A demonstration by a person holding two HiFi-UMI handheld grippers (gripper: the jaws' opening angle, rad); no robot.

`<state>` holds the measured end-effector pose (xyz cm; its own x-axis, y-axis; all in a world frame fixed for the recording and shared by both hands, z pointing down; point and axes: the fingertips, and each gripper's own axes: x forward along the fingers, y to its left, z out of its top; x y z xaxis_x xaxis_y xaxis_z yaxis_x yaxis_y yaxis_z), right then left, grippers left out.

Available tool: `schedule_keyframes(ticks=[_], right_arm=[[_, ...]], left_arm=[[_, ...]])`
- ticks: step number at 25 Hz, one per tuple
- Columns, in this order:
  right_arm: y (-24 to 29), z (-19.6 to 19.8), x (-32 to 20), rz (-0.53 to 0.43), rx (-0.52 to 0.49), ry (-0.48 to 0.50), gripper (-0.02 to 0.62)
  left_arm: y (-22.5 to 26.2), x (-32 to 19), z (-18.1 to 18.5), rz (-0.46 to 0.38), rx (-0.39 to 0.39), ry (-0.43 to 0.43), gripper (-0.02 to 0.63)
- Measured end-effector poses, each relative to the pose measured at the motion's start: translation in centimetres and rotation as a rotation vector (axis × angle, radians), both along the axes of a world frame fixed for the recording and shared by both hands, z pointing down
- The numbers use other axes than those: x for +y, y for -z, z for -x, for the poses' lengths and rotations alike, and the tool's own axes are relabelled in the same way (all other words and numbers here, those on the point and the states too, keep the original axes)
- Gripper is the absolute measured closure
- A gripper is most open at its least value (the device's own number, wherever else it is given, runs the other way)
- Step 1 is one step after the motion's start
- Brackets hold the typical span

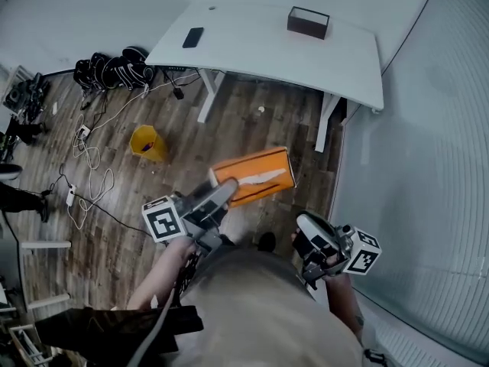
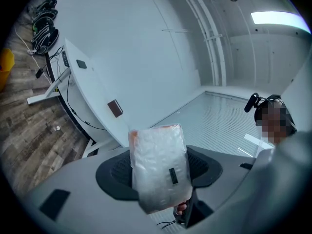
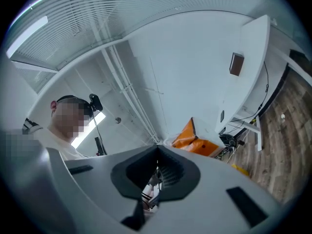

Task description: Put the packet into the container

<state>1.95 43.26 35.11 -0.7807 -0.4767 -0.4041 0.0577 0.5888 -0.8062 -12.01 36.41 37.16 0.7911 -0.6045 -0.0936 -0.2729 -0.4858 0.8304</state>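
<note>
My left gripper is shut on an orange packet and holds it in the air above the wooden floor. In the left gripper view the packet stands upright between the jaws, its clear plastic side facing the camera and orange showing along its top edge. The container, a small dark brown box, sits on the far right part of the white table, well away from the packet; the left gripper view shows the box too. My right gripper hangs low at the right, shut on nothing.
A black phone lies on the table's left part. On the floor are a yellow bin, loose cables and black gear by the wall. A pale wall runs close along the right.
</note>
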Motion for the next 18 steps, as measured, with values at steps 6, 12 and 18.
schedule_keyframes(ticks=[6, 12, 18], right_arm=[[-2.3, -3.6, -2.7, 0.031, -0.012, -0.048, 0.580], [-4.2, -4.8, -5.8, 0.084, 0.009, -0.089, 0.580], [-3.9, -2.3, -11.3, 0.110, 0.071, -0.142, 0.580]], left_arm=[[-2.1, -2.8, -3.2, 0.042, -0.059, 0.008, 0.344], [-3.9, -7.3, -4.2, 0.065, -0.072, -0.007, 0.344], [-5.1, -13.9, -1.8, 0.167, 0.043, -0.002, 0.344]])
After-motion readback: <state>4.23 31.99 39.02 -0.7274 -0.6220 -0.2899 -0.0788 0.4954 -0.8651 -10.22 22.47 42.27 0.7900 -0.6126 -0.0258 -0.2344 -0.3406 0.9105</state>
